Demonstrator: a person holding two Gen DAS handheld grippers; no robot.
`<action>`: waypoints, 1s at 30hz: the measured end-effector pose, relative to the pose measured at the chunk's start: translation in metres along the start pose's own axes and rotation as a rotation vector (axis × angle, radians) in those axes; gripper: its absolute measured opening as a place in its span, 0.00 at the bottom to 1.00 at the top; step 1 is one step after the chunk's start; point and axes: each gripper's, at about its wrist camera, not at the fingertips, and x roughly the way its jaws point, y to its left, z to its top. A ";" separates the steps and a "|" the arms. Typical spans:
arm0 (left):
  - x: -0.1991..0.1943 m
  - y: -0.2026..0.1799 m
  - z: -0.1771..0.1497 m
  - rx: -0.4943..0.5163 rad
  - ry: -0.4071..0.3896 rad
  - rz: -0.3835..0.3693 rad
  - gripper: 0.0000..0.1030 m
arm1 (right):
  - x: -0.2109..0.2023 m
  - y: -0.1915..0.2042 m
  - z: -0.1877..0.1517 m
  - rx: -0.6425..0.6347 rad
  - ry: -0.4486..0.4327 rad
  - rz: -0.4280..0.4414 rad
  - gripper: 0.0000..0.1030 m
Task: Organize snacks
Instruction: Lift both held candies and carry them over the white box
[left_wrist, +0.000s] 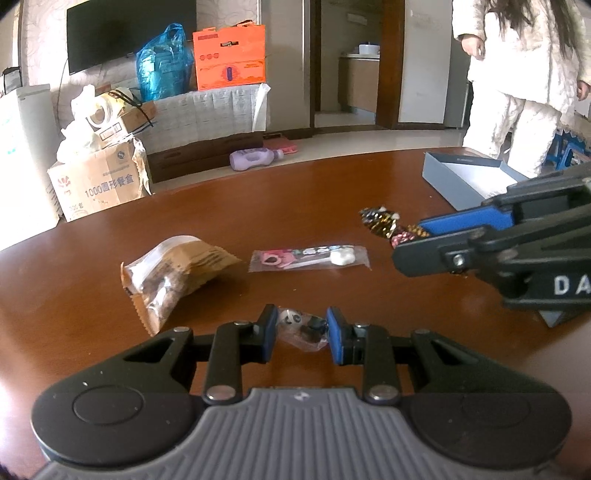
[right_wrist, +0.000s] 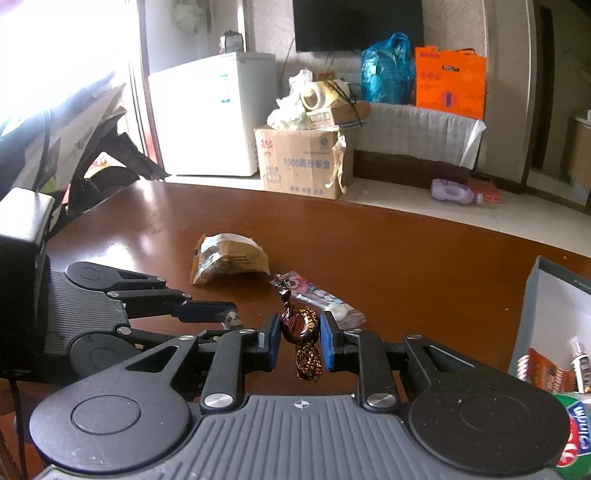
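Jaws of both grippers clenched on snacks: left gripper (left_wrist: 301, 338) pinches panda-print packet (left_wrist: 299, 328), right gripper (right_wrist: 300, 338) pinches twist-wrapped candy (right_wrist: 301, 325), both just above bench (left_wrist: 332, 192). We judge grey box (left_wrist: 461, 177) likely destination. Brown bag (left_wrist: 173, 273): light, crinkly, grip mid-body. Long clear packet (left_wrist: 310, 258): flat, slippery, take at edge. Candy: small, firm core, foil slick; hold at bulge.

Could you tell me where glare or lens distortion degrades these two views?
Right wrist view: the window at upper left is blown out white, with sheen on the table. Left wrist view: evenly lit, but fisheye bends the table edge into an arc and darkens the corners; the person leans.
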 end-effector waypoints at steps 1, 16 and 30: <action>0.000 -0.002 0.001 0.002 0.001 0.001 0.25 | -0.002 -0.002 0.000 0.004 -0.002 0.000 0.24; -0.004 -0.031 0.018 0.022 -0.022 -0.009 0.25 | -0.036 -0.019 -0.008 0.010 -0.015 -0.011 0.24; -0.014 -0.070 0.040 0.078 -0.070 -0.036 0.26 | -0.065 -0.038 -0.008 0.034 -0.058 -0.031 0.24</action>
